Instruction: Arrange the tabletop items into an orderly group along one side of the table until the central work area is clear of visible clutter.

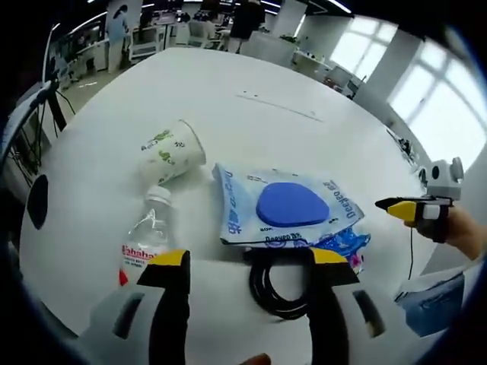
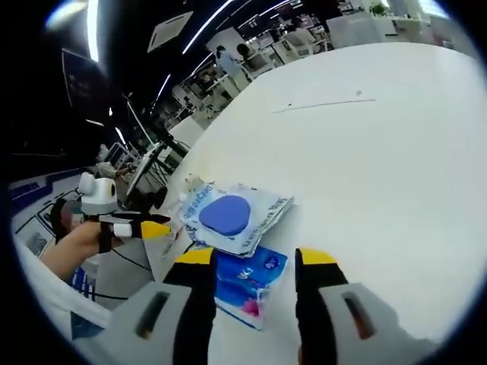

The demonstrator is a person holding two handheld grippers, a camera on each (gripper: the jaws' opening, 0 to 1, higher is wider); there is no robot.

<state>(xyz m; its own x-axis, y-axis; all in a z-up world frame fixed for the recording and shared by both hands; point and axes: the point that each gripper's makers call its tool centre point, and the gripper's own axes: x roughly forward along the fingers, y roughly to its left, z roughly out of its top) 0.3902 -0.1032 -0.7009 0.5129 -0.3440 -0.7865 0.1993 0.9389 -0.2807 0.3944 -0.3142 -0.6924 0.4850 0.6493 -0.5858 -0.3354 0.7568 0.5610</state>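
Spread across the near part of a white round table [image 1: 251,114]: a paper cup [image 1: 172,152], white with green print, tipped on its side with the open mouth toward the far right. Just below it a clear plastic bottle [image 1: 146,236] with a white cap and red-lettered label, lying flat, cap toward the cup. Right of both, a pale blue-and-white printed packet [image 1: 243,205] lying flat, a rounded solid-blue pad [image 1: 291,204] resting on top of it. Tucked under the packet's near right corner, a brighter blue pack [image 1: 346,243] with pink marks. Against the packet's near edge, a coil of black cable [image 1: 278,285], partly behind the right jaw.

Left gripper [image 1: 249,262] low over the table's near edge, yellow-tipped jaws spread wide and holding nothing — bottle just beside the left jaw, cable between the jaws and behind the right one. At the right margin of the left gripper view, the other gripper held in a hand [image 1: 456,228], well off the items.

Seen from the right gripper view: the same packet [image 2: 259,217] and blue pad [image 2: 225,214], with the brighter blue pack [image 2: 247,285] much plainer here, poking out between the jaws. Right gripper [image 2: 249,262] also parted and empty. Cup, bottle and cable given by the left gripper view alone; the right gripper view adds the opposite gripper in a hand [image 2: 76,243] at the left — and a long bare stretch of tabletop [image 2: 380,137] beyond. Office desks and people blurred in the background.
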